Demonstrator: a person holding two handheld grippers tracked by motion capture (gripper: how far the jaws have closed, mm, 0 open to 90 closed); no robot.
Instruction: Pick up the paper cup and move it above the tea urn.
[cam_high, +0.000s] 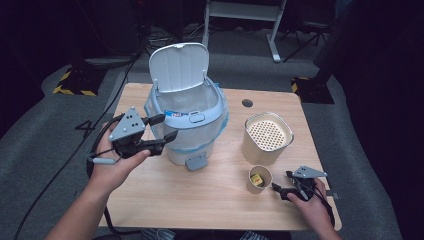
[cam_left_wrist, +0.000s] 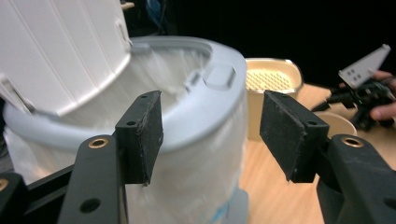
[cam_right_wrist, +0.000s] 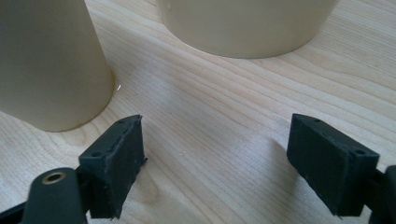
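Open-lidded bin (cam_high: 187, 120) is blocking table (cam_high: 165, 200) centre-left; beige canister (cam_high: 266, 137) and paper cup (cam_high: 259, 179) are crowding the right side, narrow gap lying between them; front strip and left edge are staying free for passing

I found no text I could read anywhere. The blue-and-white label (cam_high: 176, 114) inside the rim of the white pedal bin (cam_high: 187, 132) was too small and blurred for me to make out.
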